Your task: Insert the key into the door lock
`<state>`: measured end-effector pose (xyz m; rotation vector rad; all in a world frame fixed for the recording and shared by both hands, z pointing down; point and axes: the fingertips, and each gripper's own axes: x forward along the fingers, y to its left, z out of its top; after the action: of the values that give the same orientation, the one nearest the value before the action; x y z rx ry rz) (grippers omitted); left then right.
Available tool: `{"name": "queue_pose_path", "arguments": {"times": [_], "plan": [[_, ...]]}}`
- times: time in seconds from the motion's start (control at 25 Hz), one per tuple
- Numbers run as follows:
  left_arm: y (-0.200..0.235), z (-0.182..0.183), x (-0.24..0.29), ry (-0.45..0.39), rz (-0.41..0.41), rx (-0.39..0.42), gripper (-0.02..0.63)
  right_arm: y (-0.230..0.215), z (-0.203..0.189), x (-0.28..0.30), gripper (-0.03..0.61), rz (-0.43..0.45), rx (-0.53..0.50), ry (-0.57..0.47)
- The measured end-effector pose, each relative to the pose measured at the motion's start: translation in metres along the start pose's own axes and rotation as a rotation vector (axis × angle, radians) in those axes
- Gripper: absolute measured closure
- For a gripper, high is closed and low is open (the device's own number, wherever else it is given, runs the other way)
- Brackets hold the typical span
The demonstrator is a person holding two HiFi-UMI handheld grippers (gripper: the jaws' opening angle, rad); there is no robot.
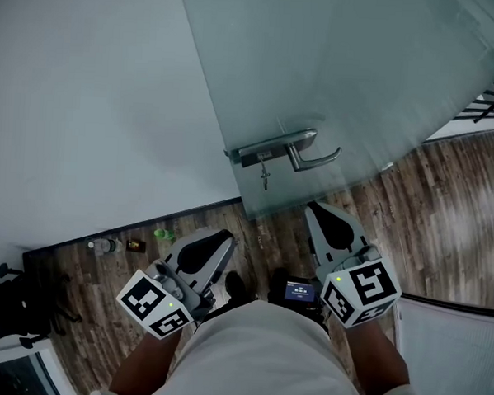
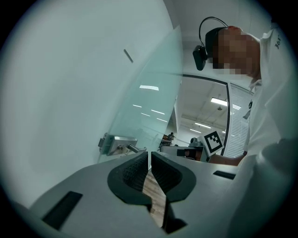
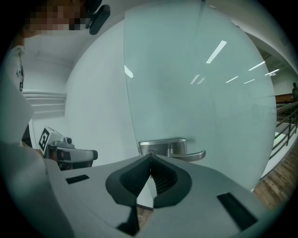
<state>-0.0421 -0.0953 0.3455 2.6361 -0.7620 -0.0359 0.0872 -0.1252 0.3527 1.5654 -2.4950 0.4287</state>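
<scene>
**Key in the lock, both grippers off it**

The key (image 1: pixel 264 179) hangs from the underside of the lock (image 1: pixel 262 154), at the left edge of the glass door (image 1: pixel 345 65), just left of where the handle (image 1: pixel 313 159) joins the plate. Neither gripper touches it.

In the head view the left gripper (image 1: pixel 225 234) sits over the floor (image 1: pixel 444 228) below and left of the lock, well apart from the key. In its own view the fingers (image 2: pixel 132 172) stand almost together, with only a thin slit between them. Nothing is in the slit, and the lock (image 2: pixel 116 144) shows beyond them, to the left of the tips.

The right gripper (image 1: pixel 313 206) sits below the handle, nearer the door than the left one, with the key up and to the left of its tips. In its own view the fingers (image 3: pixel 163 179) are closed tip to tip on nothing. The lock (image 3: pixel 163 146) lies right behind the tips. A small dark speck there may be the key, but it is too small to be sure.
</scene>
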Motion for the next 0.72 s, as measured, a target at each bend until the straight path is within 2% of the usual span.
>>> {"name": "queue_pose_path", "arguments": {"times": [0.36, 0.72], "plan": [[-0.024, -0.012, -0.014, 0.064, -0.022, 0.010, 0.588, 0.006, -0.001, -0.039, 0.566, -0.012, -0.003, -0.009], [-0.037, -0.016, -0.021, 0.069, -0.046, -0.022, 0.595, 0.011, 0.002, -0.054, 0.568, -0.008, -0.001, -0.019]]}}
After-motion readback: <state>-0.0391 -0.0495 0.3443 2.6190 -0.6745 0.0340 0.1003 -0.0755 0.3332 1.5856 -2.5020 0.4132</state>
